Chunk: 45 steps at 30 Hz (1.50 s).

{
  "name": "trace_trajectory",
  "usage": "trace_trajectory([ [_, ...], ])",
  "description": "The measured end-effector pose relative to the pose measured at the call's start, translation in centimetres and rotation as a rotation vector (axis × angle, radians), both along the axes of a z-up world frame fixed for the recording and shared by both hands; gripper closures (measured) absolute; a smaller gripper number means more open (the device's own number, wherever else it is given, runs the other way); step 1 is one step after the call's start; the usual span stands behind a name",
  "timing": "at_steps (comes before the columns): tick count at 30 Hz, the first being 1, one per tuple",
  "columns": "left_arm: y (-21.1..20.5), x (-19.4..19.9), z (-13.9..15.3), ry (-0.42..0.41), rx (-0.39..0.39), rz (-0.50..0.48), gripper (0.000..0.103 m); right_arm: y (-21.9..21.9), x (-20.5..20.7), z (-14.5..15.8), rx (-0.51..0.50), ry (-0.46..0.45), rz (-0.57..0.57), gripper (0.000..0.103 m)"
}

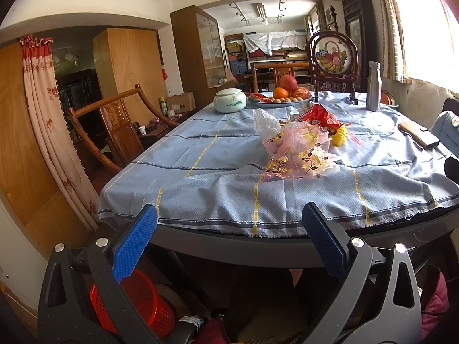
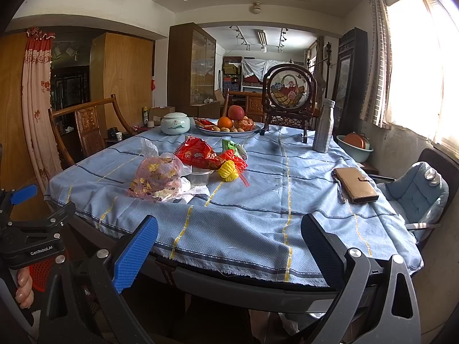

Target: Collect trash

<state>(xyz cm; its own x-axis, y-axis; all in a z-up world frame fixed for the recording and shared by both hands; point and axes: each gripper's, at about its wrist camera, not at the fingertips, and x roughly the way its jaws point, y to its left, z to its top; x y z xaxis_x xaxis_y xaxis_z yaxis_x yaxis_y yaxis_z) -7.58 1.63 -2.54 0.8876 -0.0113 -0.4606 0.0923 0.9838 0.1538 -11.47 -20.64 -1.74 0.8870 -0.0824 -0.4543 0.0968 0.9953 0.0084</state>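
Fruit plate [image 2: 229,132], wallet [image 2: 357,185], bottle [image 2: 323,127]

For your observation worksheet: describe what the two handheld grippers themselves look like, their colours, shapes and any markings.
Each gripper, left and right, has two dark grey speckled plastic arms with triangular cut-outs and silver round bolts. The fingers carry textured pads, bright blue in the light and dark in shadow. Seen from the right wrist, the left gripper's black mount reads "GenRobot.AI". No cables or sleeves show.

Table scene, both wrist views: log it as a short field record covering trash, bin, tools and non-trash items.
trash: flowered plastic bag, red snack wrapper, clear cup, clustered mid-table
bin: red basket on floor under table edge
left tool: open, empty, short of table
right tool: open, empty
non-trash: fruit plate, ceramic jar, metal bottle, brown wallet
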Motion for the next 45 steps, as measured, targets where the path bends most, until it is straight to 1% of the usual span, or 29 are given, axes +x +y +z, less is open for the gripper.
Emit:
trace_trajectory([
  [11,0.0,0.1,-0.5,0.016,-0.005,-0.006,0.006,-0.1,0.1,-0.1,0.008,0.011,-0.001,0.006],
  [17,0.4,1.1,-0.9,0.071,-0.041,-0.028,0.006,-0.4,1.0,-0.4,0.006,0.036,-0.013,0.005],
  [20,0.6,1.9,-1.3,0.1,-0.061,-0.039,0.006,-0.9,2.2,-0.8,0.003,0.076,-0.01,0.005],
  [24,0.3,3.8,-2.0,0.156,-0.092,-0.09,0.006,-1.8,4.2,-1.4,-0.026,0.095,-0.061,0.005],
  [27,-0.5,6.0,-2.4,0.21,-0.122,-0.137,0.006,-2.7,6.1,-2.1,-0.019,0.128,-0.066,0.005],
  [29,-1.1,7.4,-2.3,0.232,-0.147,-0.163,0.006,-2.9,7.1,-2.4,-0.042,0.137,-0.048,0.005],
  [31,-2.1,8.9,-2.0,0.241,-0.162,-0.2,0.006,-2.7,7.7,-2.6,-0.082,0.127,-0.039,0.006],
  [34,-4.0,10.5,-1.6,0.216,-0.142,-0.241,0.006,-2.8,8.4,-2.7,-0.114,0.101,-0.047,0.006],
  [36,-5.2,11.6,-1.5,0.211,-0.133,-0.267,0.006,-3.4,8.9,-2.9,-0.1,0.097,-0.039,0.006],
  [38,-6.0,12.8,-1.5,0.22,-0.14,-0.289,0.006,-4.0,9.5,-3.2,-0.077,0.097,-0.034,0.005],
  [40,-6.6,14.0,-1.8,0.234,-0.145,-0.292,0.006,-4.5,10.1,-3.5,-0.053,0.098,-0.03,0.005],
  [45,-7.7,15.7,-2.1,0.281,-0.201,-0.335,0.006,-5.0,11.6,-4.3,-0.009,0.106,0.004,0.005],
])
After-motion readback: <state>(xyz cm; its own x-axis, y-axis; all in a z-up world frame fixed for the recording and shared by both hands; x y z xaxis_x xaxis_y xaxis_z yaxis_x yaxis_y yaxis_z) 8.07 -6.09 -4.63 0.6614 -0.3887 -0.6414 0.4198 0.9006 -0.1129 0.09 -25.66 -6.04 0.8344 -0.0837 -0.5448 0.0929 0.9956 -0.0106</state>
